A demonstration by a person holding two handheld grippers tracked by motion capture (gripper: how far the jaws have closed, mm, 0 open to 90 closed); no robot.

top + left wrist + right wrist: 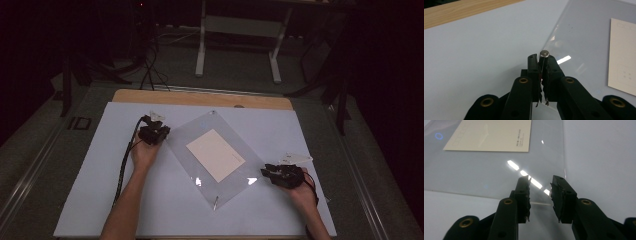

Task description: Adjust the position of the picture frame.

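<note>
Small print on the card [489,135], too fine to read; faint boxes near its corner. Card flat under the clear sheet [215,155] mid-table. Left gripper [541,61] clamped on a small metal pin [544,55] at the sheet's edge, seen close up. Right gripper [540,188] apart, empty, jaws at the sheet's near corner.
</note>
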